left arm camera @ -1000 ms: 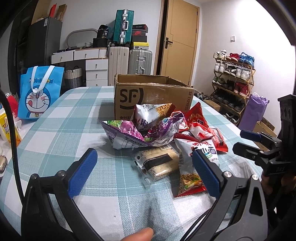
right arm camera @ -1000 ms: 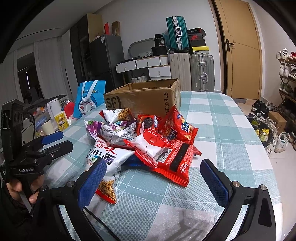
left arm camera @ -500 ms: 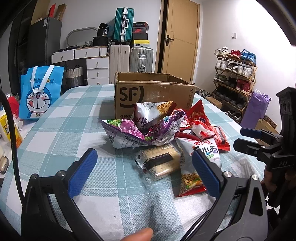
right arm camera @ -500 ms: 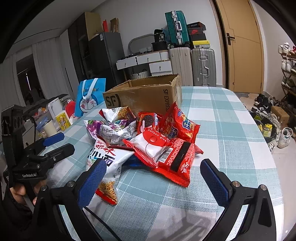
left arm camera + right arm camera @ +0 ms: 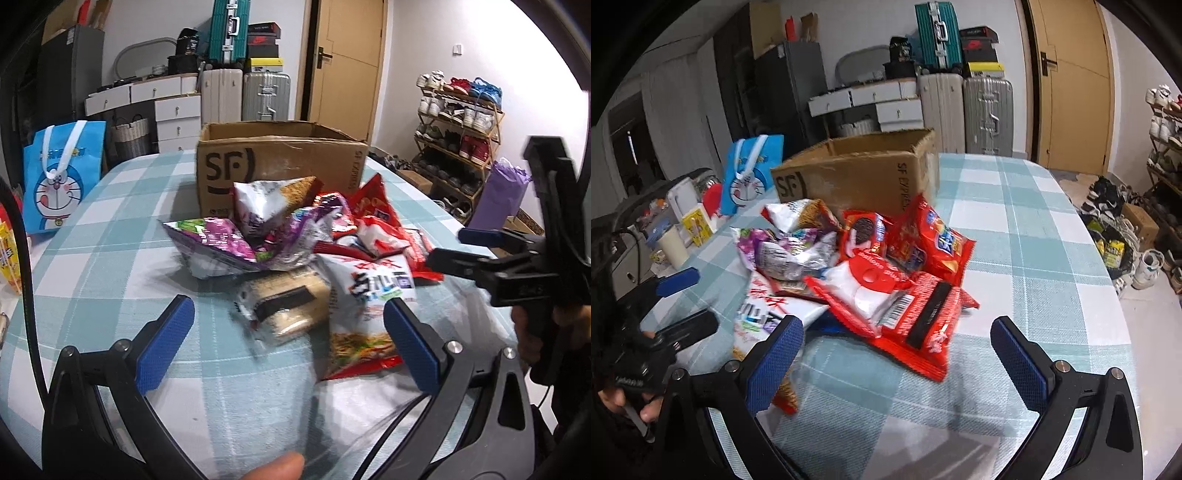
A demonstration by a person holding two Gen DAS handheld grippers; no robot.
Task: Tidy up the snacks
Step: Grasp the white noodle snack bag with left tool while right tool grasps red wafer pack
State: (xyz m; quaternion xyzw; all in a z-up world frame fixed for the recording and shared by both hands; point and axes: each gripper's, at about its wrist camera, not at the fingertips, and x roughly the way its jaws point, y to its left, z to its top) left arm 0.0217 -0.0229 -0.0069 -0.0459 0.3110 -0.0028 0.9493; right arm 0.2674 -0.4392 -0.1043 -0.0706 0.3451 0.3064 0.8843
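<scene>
On the checked table point(image 5: 110, 258), snacks point(image 5: 295, 251) lie piled before a box point(image 5: 280, 162); left gripper point(image 5: 291, 343) and right gripper point(image 5: 897, 354) both gape empty.

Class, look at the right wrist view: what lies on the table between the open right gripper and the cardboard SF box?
The snack pile: between the right gripper and the cardboard box lie red packets, a cookie packet and purple bags. The right wrist view shows it.
</scene>
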